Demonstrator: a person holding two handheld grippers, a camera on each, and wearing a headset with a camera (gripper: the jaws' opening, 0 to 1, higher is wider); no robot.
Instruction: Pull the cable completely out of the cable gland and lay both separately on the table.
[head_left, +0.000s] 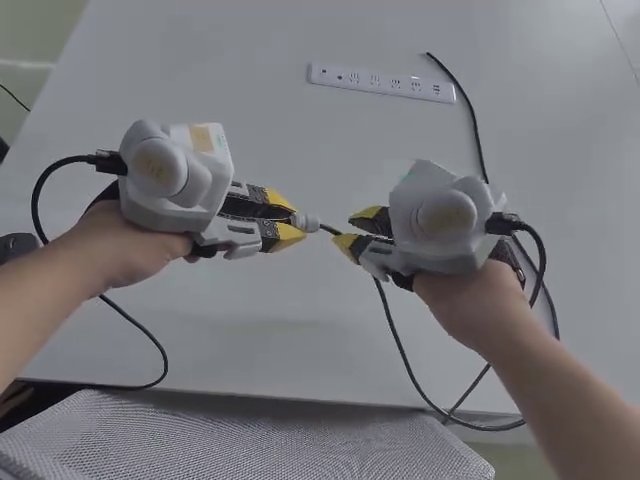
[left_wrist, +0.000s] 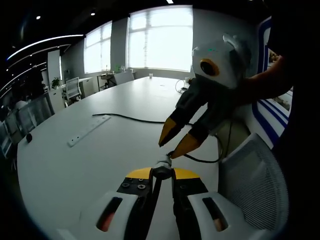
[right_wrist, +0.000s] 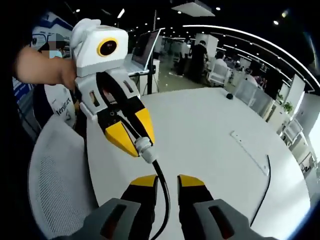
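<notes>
Cable gland (head_left: 306, 224) held in the air above the bench (head_left: 250, 110), clamped between the jaws of the left hand-held gripper (head_left: 289, 219). The black cable (head_left: 392, 325) leaves it toward the right hand-held gripper (head_left: 356, 231), whose jaws stand narrowly apart with the cable running between them, apparently not pinched. The gland looks like a small, light, rigid plastic part that should tolerate a firm clamp across its body. The cable looks thin, limp and smooth-jacketed. It is probably best gripped close to the gland, where a straight pull is less likely to bend it or let it slip.
</notes>
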